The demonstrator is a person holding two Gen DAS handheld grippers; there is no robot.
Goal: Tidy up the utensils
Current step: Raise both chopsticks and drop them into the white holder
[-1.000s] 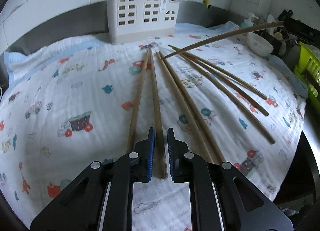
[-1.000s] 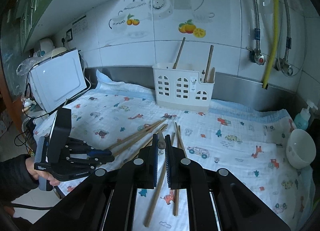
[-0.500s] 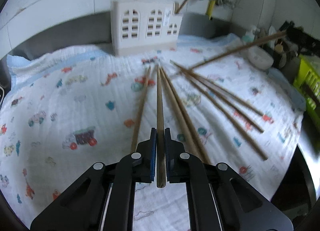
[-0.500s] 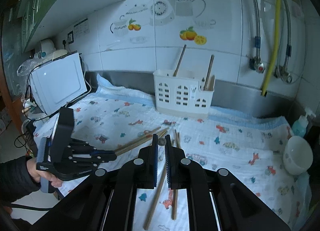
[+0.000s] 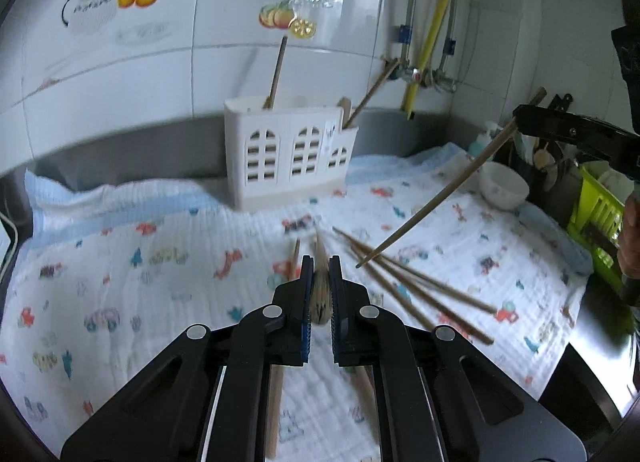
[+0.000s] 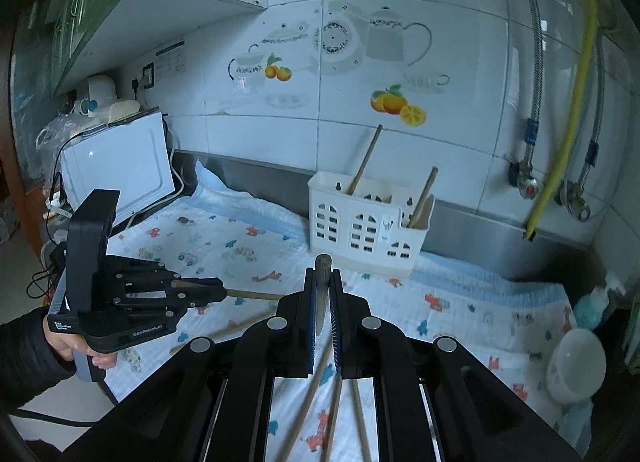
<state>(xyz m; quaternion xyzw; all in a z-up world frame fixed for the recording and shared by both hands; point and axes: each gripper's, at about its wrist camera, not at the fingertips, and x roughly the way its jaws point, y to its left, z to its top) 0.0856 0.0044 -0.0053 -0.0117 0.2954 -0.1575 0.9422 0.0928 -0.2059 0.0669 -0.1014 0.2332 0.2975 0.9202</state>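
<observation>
Your left gripper (image 5: 319, 282) is closed on one wooden chopstick (image 5: 320, 294), in the lower centre of the left wrist view; the blue pads (image 5: 307, 302) press it from both sides and its blunt end points toward the camera, while the rest is hidden behind the jaws. In the right wrist view this same gripper is at the left edge, and its chopstick comes out to the right, clear above the cloth. Your right gripper (image 6: 323, 294) is also closed on a chopstick (image 6: 322, 286), seen end-on between its jaws in the lower centre of its own view. In the left wrist view this second chopstick runs as a long diagonal from the right edge down toward the middle, and its thin tip hangs just above the loose chopsticks (image 5: 420, 294). Those lie in a fan on the printed cloth (image 5: 140, 262), right of centre, and two more lie under your left gripper at the bottom of the frame. The white utensil holder (image 5: 288, 154) stands at the back of the cloth against the tiled wall, and some sticks are standing in it already. A white bowl (image 5: 504, 186) stands on the cloth at the right.
</observation>
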